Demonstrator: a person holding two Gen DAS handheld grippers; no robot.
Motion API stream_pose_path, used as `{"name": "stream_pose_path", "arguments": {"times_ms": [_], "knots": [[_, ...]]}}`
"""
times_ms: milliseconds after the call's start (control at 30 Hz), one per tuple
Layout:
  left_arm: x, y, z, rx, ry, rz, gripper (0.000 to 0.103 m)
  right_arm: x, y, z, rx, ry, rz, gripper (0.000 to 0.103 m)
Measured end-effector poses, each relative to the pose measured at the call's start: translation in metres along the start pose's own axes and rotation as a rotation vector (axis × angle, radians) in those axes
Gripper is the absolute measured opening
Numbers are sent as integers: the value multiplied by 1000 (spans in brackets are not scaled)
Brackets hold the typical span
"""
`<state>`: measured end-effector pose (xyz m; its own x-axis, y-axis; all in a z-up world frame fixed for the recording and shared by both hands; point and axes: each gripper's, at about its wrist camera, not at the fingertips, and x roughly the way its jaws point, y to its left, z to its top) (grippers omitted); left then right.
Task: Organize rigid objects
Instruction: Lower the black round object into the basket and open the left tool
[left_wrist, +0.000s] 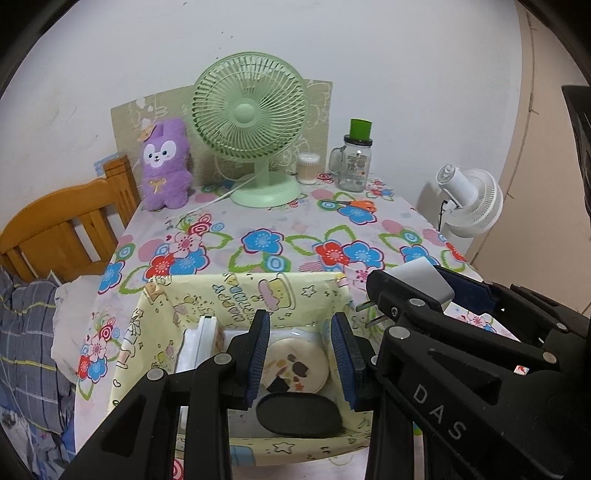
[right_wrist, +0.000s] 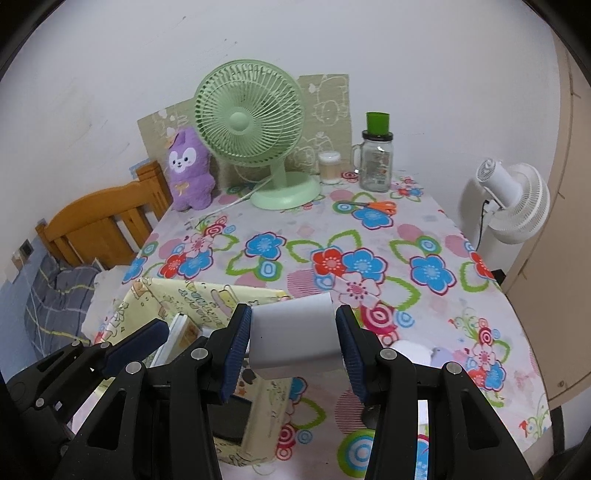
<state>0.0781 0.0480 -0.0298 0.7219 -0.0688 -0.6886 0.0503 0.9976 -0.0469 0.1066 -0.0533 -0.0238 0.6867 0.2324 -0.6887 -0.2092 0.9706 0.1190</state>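
Observation:
My right gripper (right_wrist: 293, 332) is shut on a white plug adapter (right_wrist: 295, 328), and its metal prongs (left_wrist: 364, 314) show in the left wrist view, just right of the box's rim. A yellow cartoon-print fabric box (left_wrist: 236, 291) stands at the table's near edge. Inside lie a round beige tin (left_wrist: 295, 365), a black oval case (left_wrist: 299, 413) and a white carton (left_wrist: 201, 343). My left gripper (left_wrist: 301, 356) hangs open over the box with nothing between its pads; the tin lies below them. In the right wrist view one of its blue fingers (right_wrist: 136, 345) shows at the left.
On the floral tablecloth (right_wrist: 424, 236) at the back stand a green desk fan (left_wrist: 251, 122), a purple plush (left_wrist: 166, 162), a swab tub (left_wrist: 308, 168) and a glass jar with a green cap (left_wrist: 354, 162). Orange scissors (right_wrist: 376, 206) lie nearby. A wooden headboard (left_wrist: 66, 229) is left, a white fan (right_wrist: 517, 199) right.

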Motion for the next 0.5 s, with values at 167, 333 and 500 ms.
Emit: {"name": "stream_pose_path", "arguments": {"times_ms": [167,333,500], "knots": [[7,10,-3,-12,27,4,51,8,10,0,-21,9,8,51],[14,20,-6,-7,38,37,79,15,19,0,-33,18,17,51],[20,30,-9,-3,54,35,92,26,25,0,-36,34,33,50]]}}
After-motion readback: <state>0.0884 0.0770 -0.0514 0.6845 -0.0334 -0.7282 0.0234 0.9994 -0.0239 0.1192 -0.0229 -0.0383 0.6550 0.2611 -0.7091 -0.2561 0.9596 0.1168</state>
